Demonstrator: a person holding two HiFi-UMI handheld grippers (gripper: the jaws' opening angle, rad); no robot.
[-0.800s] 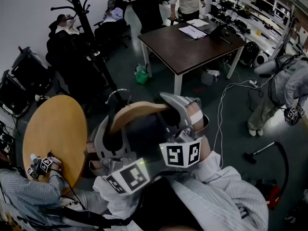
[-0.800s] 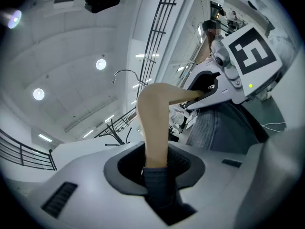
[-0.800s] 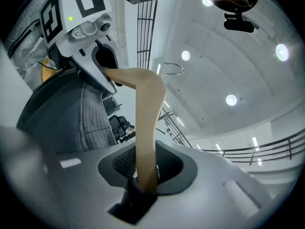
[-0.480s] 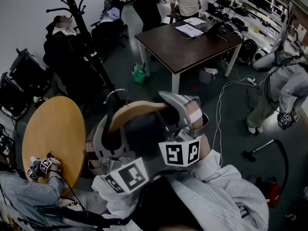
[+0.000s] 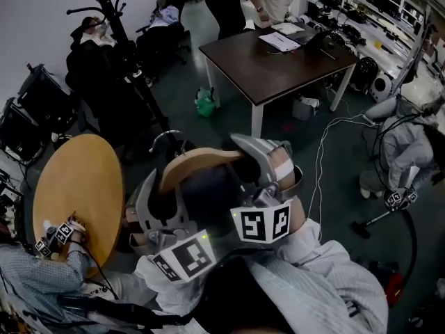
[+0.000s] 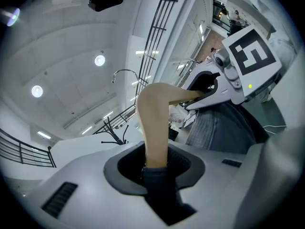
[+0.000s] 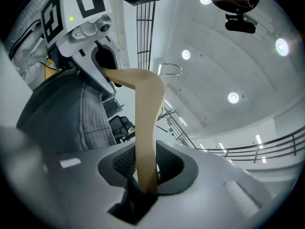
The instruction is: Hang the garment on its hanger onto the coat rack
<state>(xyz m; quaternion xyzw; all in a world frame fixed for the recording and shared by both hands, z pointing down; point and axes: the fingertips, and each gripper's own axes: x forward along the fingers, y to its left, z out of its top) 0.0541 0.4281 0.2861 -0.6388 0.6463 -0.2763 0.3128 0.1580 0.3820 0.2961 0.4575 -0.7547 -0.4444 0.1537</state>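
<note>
We are clamping our left gripper (image 6: 156,168) and right gripper (image 7: 145,175) on opposite ends of the smooth, curved wooden hanger (image 5: 198,160), its dark garment (image 5: 201,197) draping beneath. The black, branching coat rack (image 5: 115,26) is standing well apart, past the round table (image 5: 76,186)'s far edge.

Place: a robotics lab with office furniture, spread out below me.
Desk: a dark desk (image 5: 278,72), with papers (image 5: 278,44) and a laptop (image 5: 313,42) at its far edge.
Shelves: racks (image 5: 361,2) crowded with gear along the far right wall.
Floor: loose cables (image 5: 318,172) trailing past the desk's near right corner.
Corner: a black coat rack (image 5: 115,19) with office chairs (image 5: 163,44) beside it.
Ceiling: round lamps (image 7: 233,97) and a gallery railing (image 7: 267,149) above me.
</note>
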